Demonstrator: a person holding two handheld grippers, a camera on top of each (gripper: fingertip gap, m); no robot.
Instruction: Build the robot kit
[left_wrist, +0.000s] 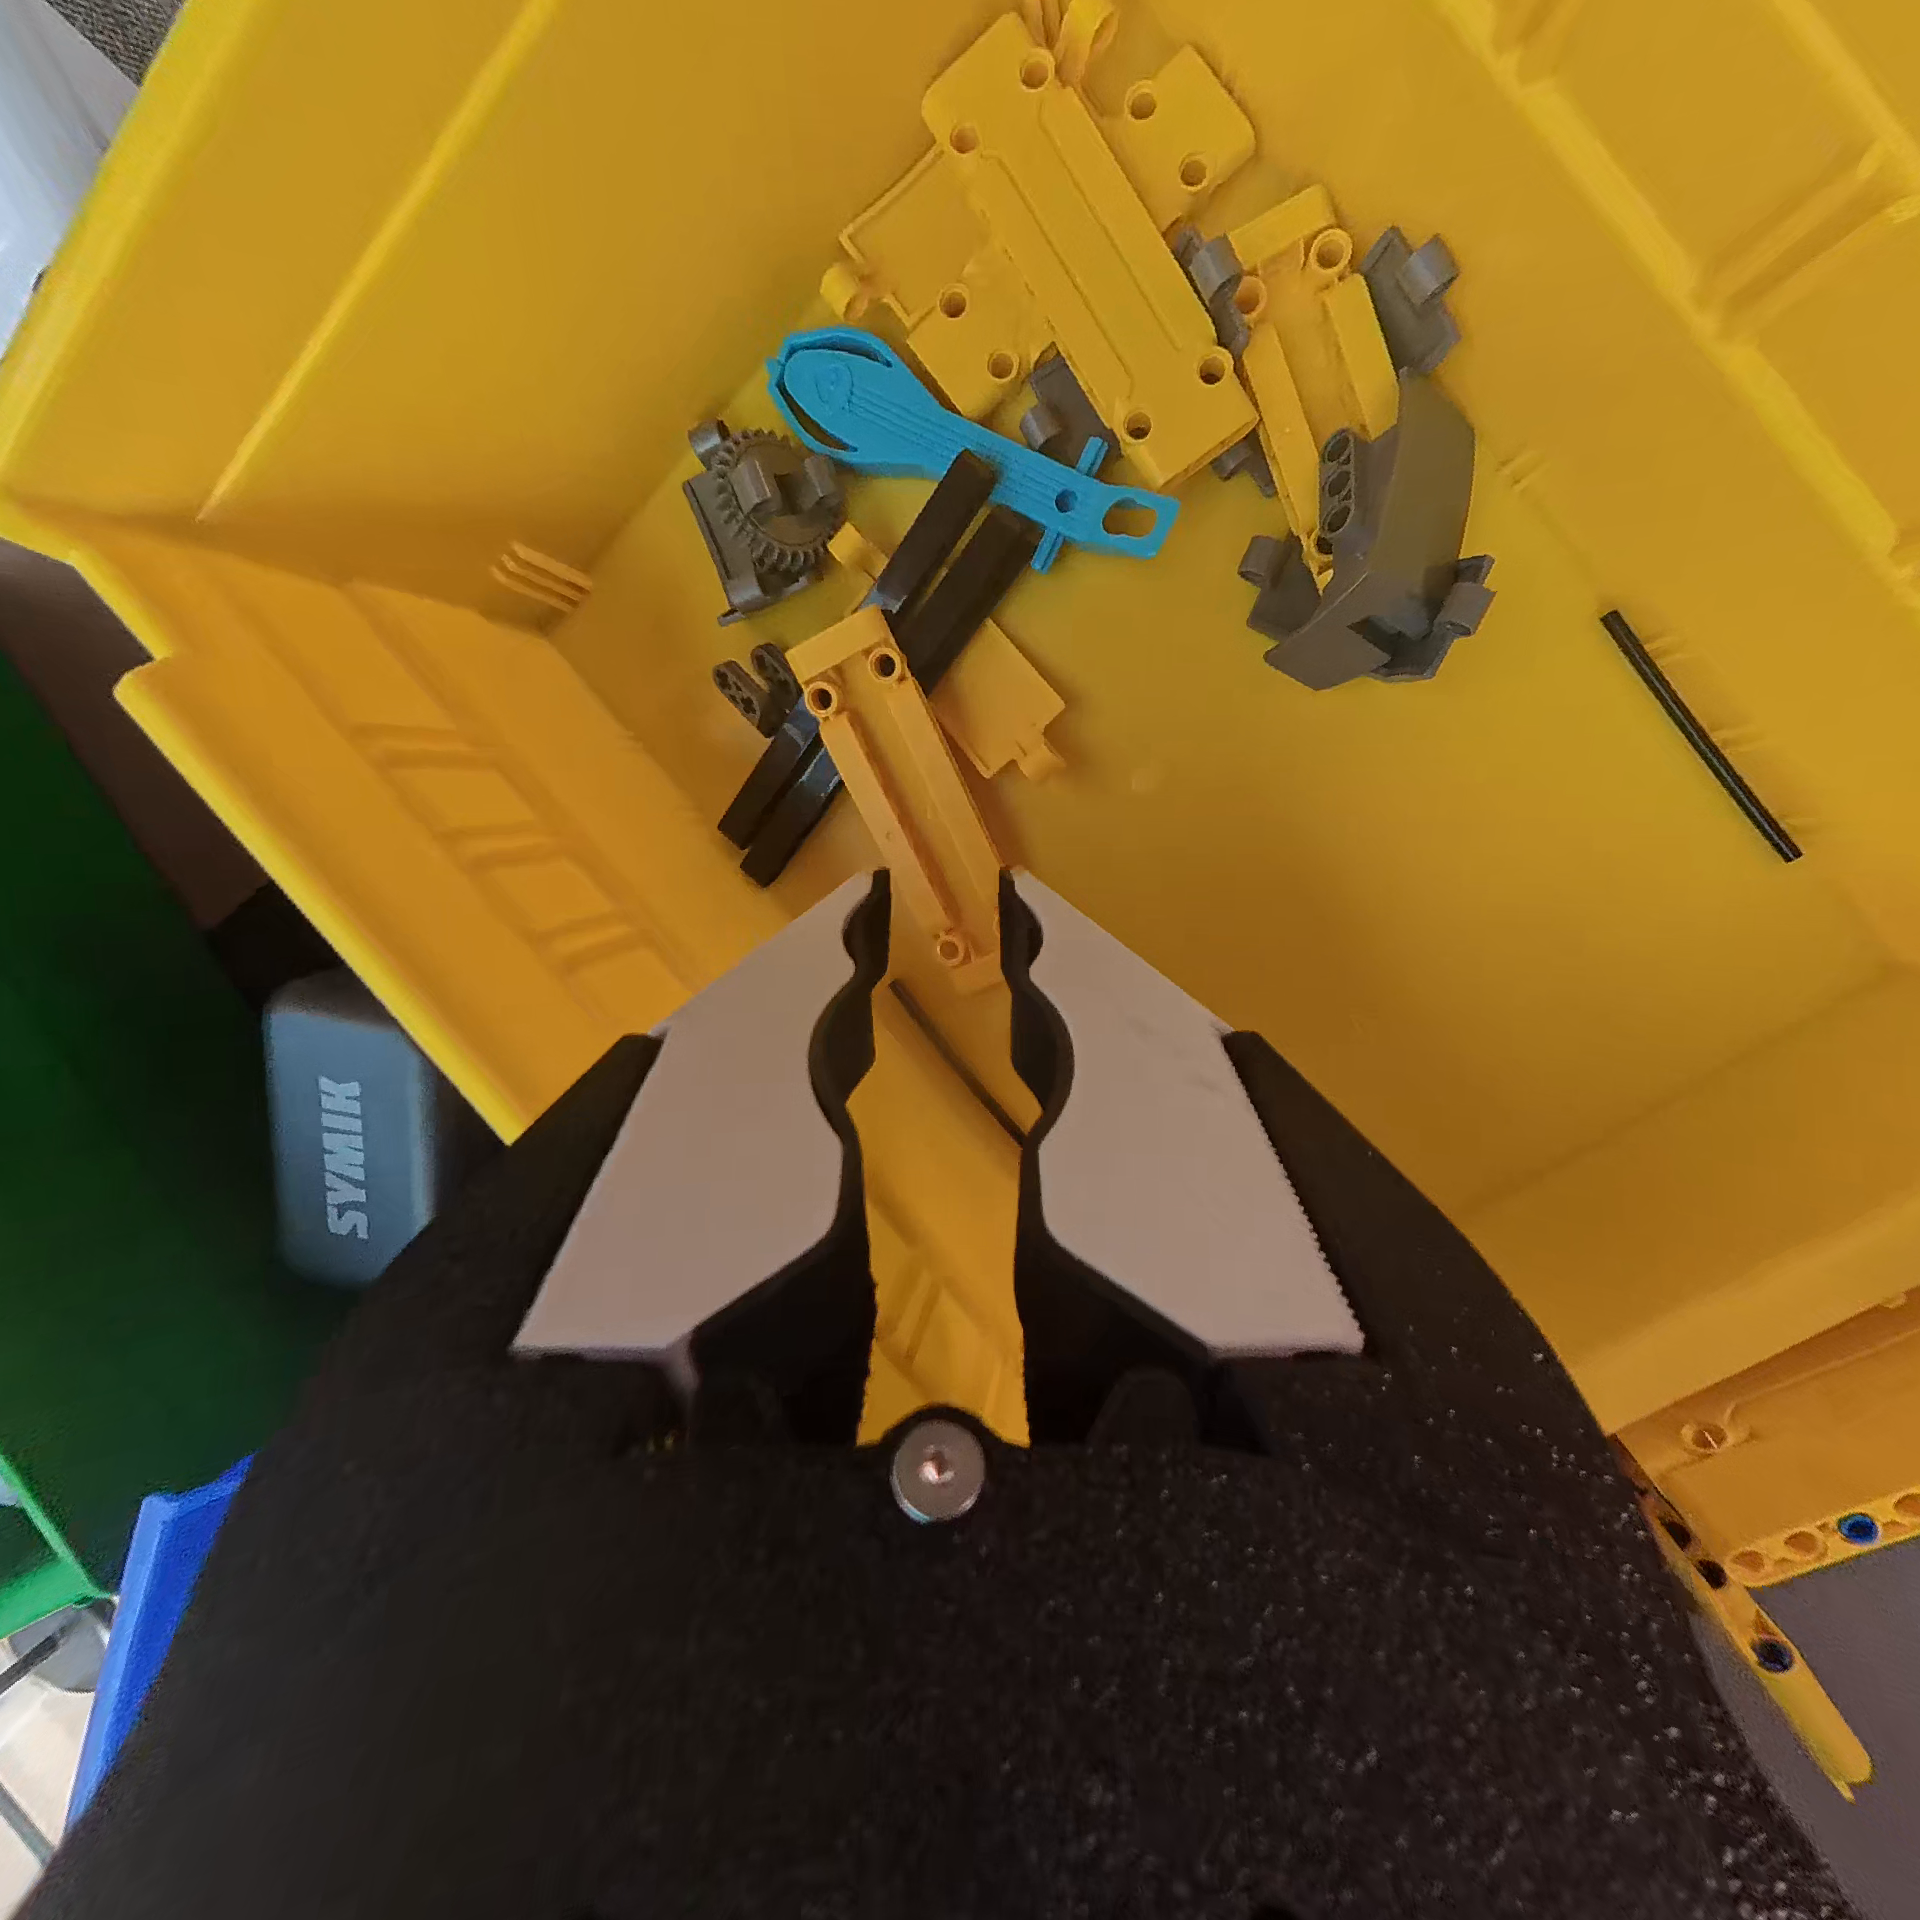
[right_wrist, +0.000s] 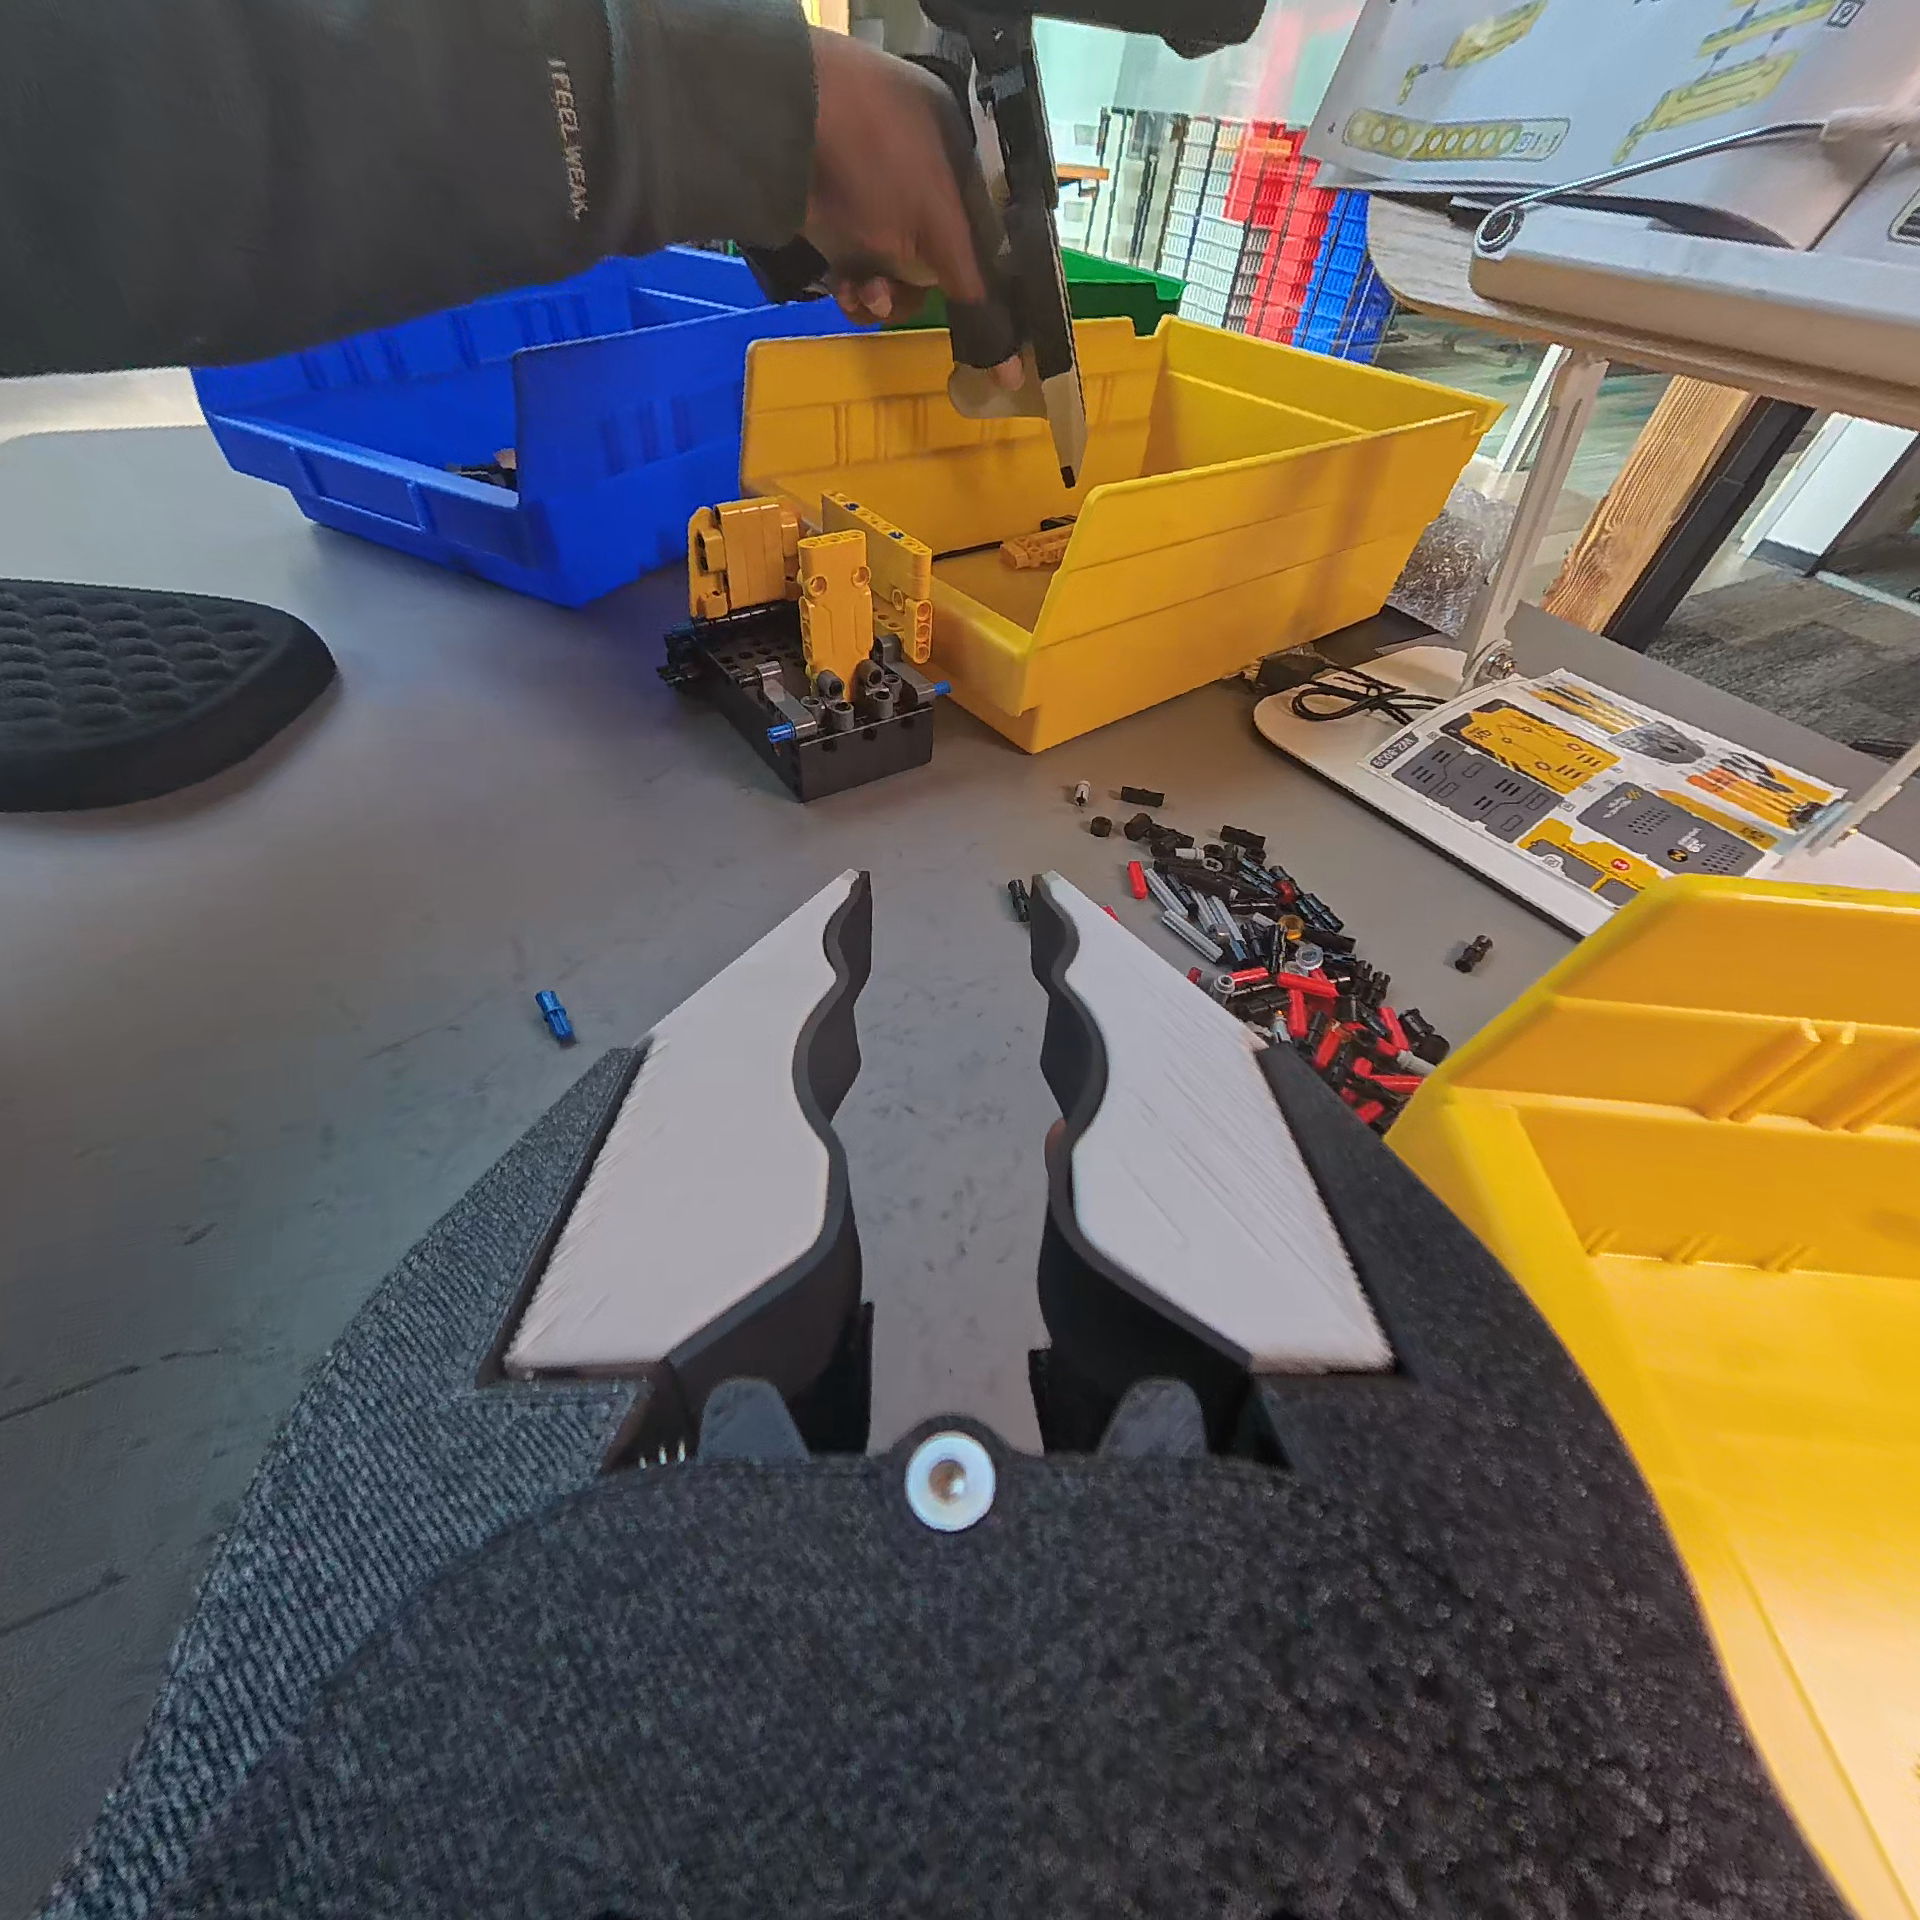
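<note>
Left wrist view is showing the left gripper (left_wrist: 943, 914) clamping its two fingers on a long yellow beam (left_wrist: 894, 769), a narrow ribbed piece with small round holes at both ends, which is pointing straight ahead of the fingertips into a yellow bin (left_wrist: 1351, 935). Just beyond the beam's far end, black bars (left_wrist: 951, 551) are lying crossed over a blue flat tool (left_wrist: 935, 436), and a dark grey gear (left_wrist: 764, 509) is sitting ahead and to the left of the fingertips. Farther ahead, a large yellow panel (left_wrist: 1070, 260) with holes is lying against grey curved pieces (left_wrist: 1382, 520) to the right, and a thin black axle (left_wrist: 1699, 732) is lying alone well to the right of the fingers. In the right wrist view, the right gripper (right_wrist: 948, 883) is hovering over a grey table (right_wrist: 416, 935) with its fingers apart and nothing between them. Just to the right of its fingertips a pile of small black and red pins (right_wrist: 1278, 966) is lying scattered, and a single blue pin (right_wrist: 554, 1013) is resting to the left. Farther ahead a partly built yellow and black model (right_wrist: 810, 644) is standing against the yellow bin (right_wrist: 1195, 582), with a blue bin (right_wrist: 468, 436) to the left of that and a sticker sheet (right_wrist: 1590, 779) to the right. A second yellow bin (right_wrist: 1714, 1143) is crowding the right gripper's right side.
</note>
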